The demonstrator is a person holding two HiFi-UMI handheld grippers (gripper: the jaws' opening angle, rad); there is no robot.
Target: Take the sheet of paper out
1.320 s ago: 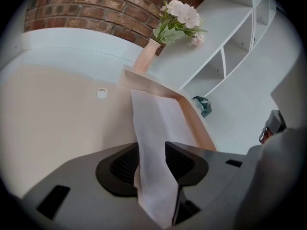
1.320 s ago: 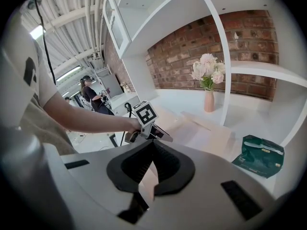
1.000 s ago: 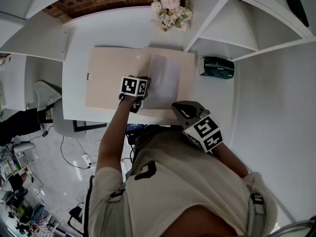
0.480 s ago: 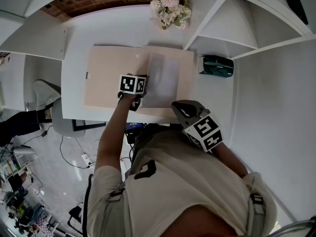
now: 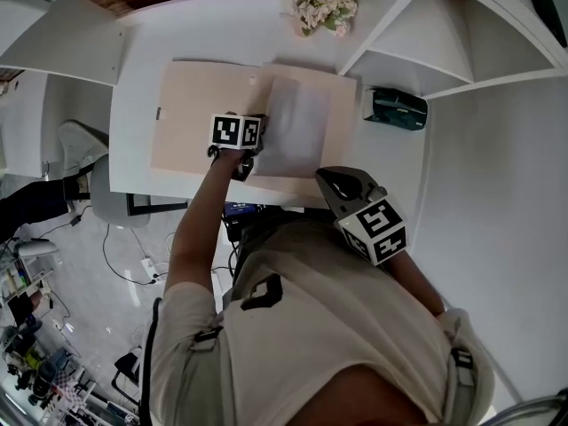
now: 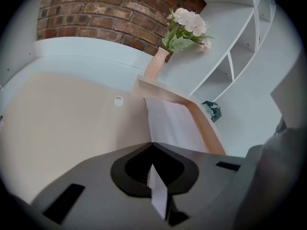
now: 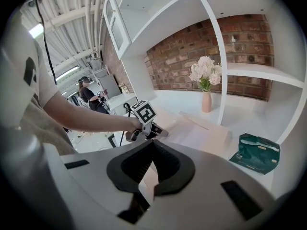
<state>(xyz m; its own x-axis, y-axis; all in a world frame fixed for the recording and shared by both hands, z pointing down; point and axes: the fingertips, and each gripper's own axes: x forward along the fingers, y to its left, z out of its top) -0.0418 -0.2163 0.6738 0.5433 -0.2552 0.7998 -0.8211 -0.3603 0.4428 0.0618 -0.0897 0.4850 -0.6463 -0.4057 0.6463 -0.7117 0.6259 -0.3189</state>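
A white desk (image 5: 142,78) carries a pale beige card folder (image 5: 195,131) lying open and flat; a thin white rectangular sheet of paper (image 5: 297,131) lies on the folder's right half, with its far end tucked under a raised beige flap; a small round white sticker (image 6: 118,100) sits on the left half near the fold.

The left claw (image 6: 152,147) points steeply down at the sheet's left edge, close to the fold; its jaws are pressed together on that edge, and a narrow sliver of the white paper stands between them in the left gripper view; the rest of the sheet lies flat on the folder.

The right claw (image 7: 153,145) hangs over the near edge of the desk by the folder's right near corner, apart from the sheet; its jaw tips meet and hold nothing; its view looks across the folder toward the left hand (image 7: 128,124) and the marker cube (image 7: 145,112).

A bunch of pale pink and white flowers in a slim pink vase (image 6: 189,25) stands at the back of the desk against a red brick wall (image 6: 110,13); a dark green soft packet (image 5: 397,110) lies to the right of the folder, under white shelving (image 5: 417,43).
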